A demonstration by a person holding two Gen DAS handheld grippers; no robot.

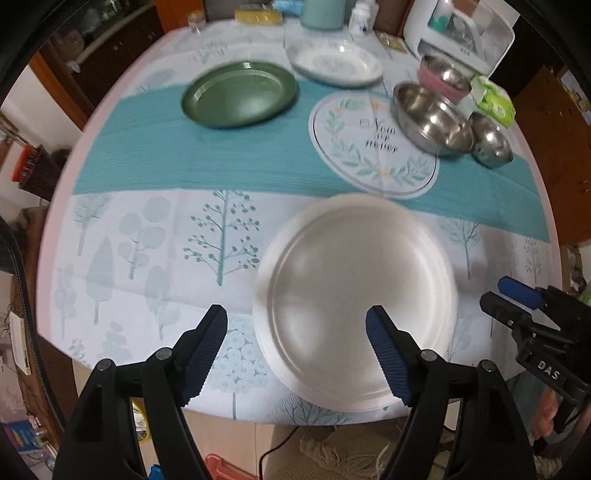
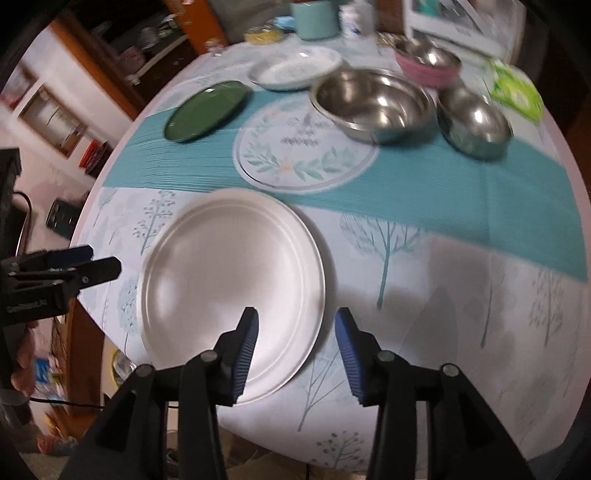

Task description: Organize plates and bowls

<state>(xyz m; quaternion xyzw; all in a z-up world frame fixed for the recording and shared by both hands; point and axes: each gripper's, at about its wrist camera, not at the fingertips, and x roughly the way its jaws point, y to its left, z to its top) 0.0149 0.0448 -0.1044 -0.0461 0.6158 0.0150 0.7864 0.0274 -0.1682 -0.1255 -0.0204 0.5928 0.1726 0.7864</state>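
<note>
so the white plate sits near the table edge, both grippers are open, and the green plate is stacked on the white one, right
Not quite. The green plate is not stacked on the white plate: it lies apart, farther back on the teal runner, as the left wrist view shows. The rest holds: left gripper and right gripper are open.

White plate (image 1: 354,299) sits at near edge of surface (image 1: 147,258), bare cloth open to its left and right, so approach from the near edge is free. Mid strip clear between white plate and green plate (image 1: 239,94). Far right corner crowded: large steel bowl (image 2: 373,105), small steel bowl (image 2: 474,123), pink bowl (image 2: 428,62) touching or just beside each other. Far edge blocked by patterned dish (image 1: 334,62), teal canister (image 1: 323,13), white appliance (image 1: 461,33).
</note>
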